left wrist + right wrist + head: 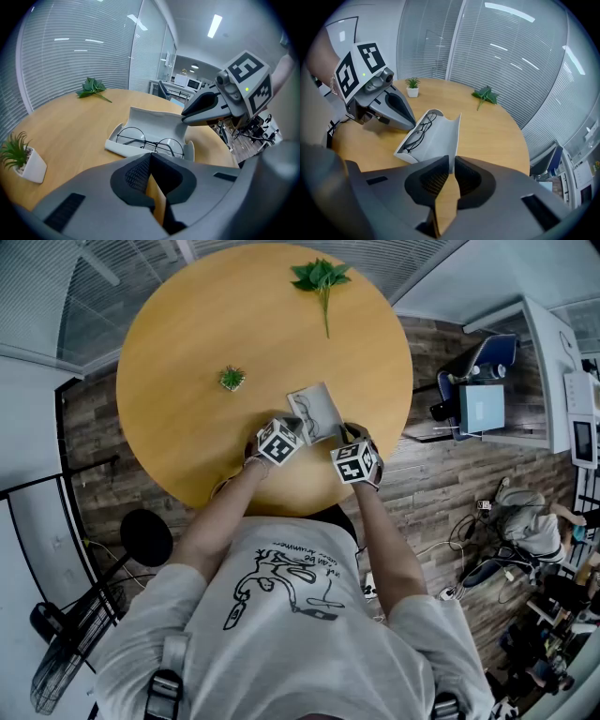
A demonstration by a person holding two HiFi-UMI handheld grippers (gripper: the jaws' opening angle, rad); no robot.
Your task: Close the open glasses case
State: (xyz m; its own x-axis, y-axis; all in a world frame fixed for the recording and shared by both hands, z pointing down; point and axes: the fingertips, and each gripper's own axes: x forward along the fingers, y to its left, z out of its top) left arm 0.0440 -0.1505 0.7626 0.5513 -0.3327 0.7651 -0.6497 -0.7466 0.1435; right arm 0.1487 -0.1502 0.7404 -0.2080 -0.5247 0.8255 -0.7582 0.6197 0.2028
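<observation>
The glasses case (pixel 317 409) lies open near the 6 o'clock edge of the round tabletop (pixel 206 334), just ahead of both claws. Its tray rests flat with the round wire glasses (pixel 149 142) inside. Its lid (pixel 440 133) stands up along the tray's far side as the left gripper view shows it.

The left claw (pixel 151 159) is at 7 o'clock from the case. Its jaws are together at the tips and grip nothing, and only bare wood shows behind them. The right claw (pixel 452 161) is at 5 o'clock from the case, with its jaws a slit apart. The near end of the lid sits right at the mouth of that slit. In the left gripper view its tip meets the lid's end corner.

I judge the closing has not begun: the lid is fully up and the right claw is only just engaging it. The next move calls for tipping the lid over the glasses and down onto the tray. The left claw would likely need to steady the tray's near wall, since the light case could skate on the smooth wood.

Also on the tabletop are a small potted plant (pixel 232 379) at 10 o'clock from the case and a leafy sprig (pixel 322 277) at 12 o'clock by the far edge. Slatted blinds (pixel 511 56) line the glass walls, the floor (pixel 441 474) is dark wood plank, and a blue chair (pixel 478 362) stands at 2 o'clock.
</observation>
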